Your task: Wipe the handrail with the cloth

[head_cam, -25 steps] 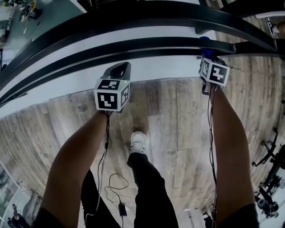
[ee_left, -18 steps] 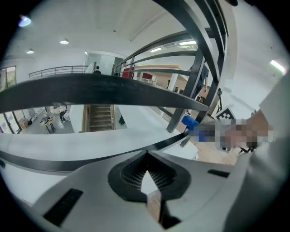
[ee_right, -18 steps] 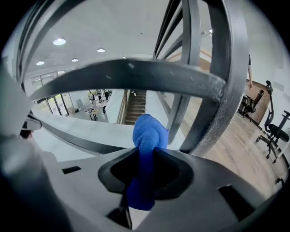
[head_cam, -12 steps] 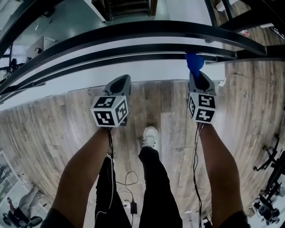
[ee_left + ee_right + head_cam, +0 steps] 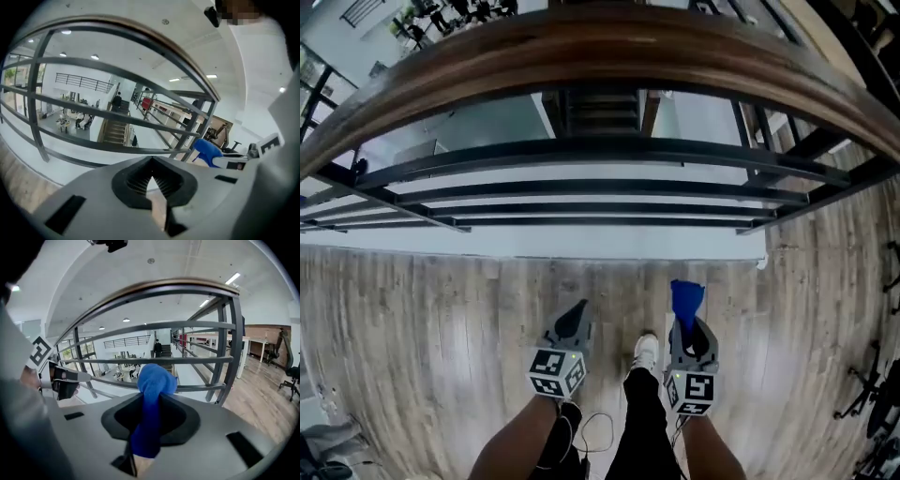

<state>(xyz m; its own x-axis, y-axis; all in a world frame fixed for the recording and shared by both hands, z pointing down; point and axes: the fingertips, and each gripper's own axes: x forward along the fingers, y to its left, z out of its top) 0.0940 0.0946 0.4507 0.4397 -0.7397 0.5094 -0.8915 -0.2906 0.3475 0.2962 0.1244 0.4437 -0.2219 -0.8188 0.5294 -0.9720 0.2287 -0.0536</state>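
No readable text or numbers.

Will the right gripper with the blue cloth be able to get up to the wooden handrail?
Probably yes. The right gripper, shut on the cloth, hangs low, apart from the handrail; nothing stands between them.

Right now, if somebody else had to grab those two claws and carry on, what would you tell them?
Left claw: shut, empty.
Right claw: shut on the blue cloth, which sticks out past its tip.
Handrail: wooden top rail of the railing ahead. Both claws are held low, short of it, and the cloth is not touching it.
Done: cloth is in the claw.
Left: lift the cloth onto the handrail and wipe along it.
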